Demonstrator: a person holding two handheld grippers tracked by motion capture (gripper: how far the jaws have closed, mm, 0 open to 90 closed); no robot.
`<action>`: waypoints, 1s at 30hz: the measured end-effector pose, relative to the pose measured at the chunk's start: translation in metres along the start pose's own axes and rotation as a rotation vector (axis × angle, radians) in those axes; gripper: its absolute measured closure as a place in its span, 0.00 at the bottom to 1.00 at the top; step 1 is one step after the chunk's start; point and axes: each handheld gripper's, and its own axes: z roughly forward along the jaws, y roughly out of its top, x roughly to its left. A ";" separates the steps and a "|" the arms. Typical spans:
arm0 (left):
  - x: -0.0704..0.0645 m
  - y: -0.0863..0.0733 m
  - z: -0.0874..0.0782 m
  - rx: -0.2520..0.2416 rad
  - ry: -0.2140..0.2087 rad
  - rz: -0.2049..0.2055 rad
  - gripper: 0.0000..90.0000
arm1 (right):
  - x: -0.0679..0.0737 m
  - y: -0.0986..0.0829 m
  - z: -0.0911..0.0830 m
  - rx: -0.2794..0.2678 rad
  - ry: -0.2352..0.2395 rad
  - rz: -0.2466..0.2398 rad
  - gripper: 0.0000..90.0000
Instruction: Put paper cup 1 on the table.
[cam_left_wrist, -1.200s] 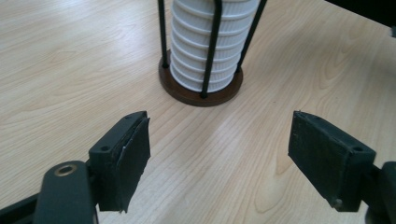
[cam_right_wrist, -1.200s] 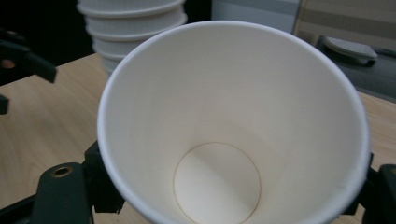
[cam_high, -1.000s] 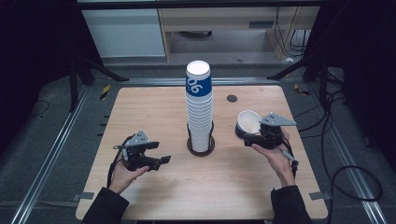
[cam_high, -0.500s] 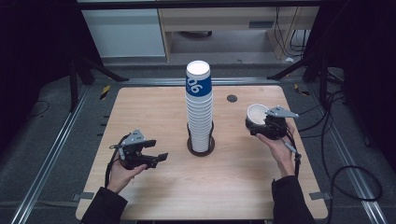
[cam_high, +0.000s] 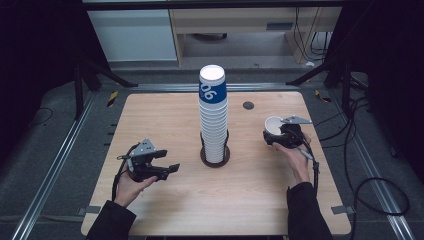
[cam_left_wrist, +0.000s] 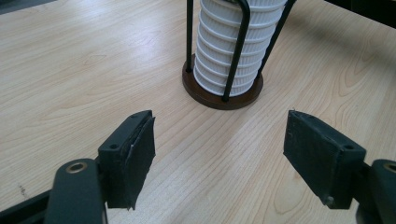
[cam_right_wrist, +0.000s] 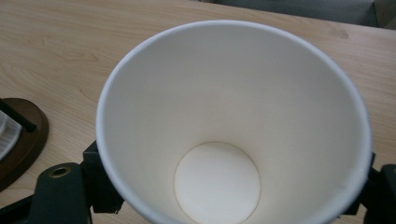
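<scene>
A tall stack of white paper cups (cam_high: 213, 117), the top one with a blue band, stands upside down in a black wire holder on a round brown base (cam_high: 215, 158) at the table's middle. The stack's ribbed lower cups (cam_left_wrist: 231, 51) and base (cam_left_wrist: 219, 95) lie ahead of my left gripper (cam_left_wrist: 219, 154), which is open and empty. That left gripper (cam_high: 170, 170) rests low at the table's left front. My right gripper (cam_high: 276, 136) is shut on a single white paper cup (cam_high: 274, 125), mouth up, right of the stack. The cup's empty inside (cam_right_wrist: 229, 130) faces the right gripper view.
A small dark round spot (cam_high: 248, 105) sits on the wooden table (cam_high: 165, 115) behind the cup. Metal rails (cam_high: 55, 160) run along both table sides, with cables (cam_high: 370, 165) on the floor at the right. A cabinet (cam_high: 135, 35) stands beyond the far edge.
The right gripper with the cup has drifted slightly away from the stack and forward, then settled. The left gripper shifted a little nearer the table's front.
</scene>
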 end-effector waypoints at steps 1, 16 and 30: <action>0.000 0.000 0.000 0.001 -0.001 0.000 0.27 | -0.001 -0.001 0.002 0.008 -0.001 0.000 0.22; -0.001 0.000 0.001 0.009 -0.007 0.008 0.27 | -0.003 -0.009 0.012 0.077 -0.017 0.000 0.16; 0.000 0.000 0.000 0.009 -0.011 0.003 0.27 | 0.007 0.005 -0.014 0.027 -0.013 -0.038 0.04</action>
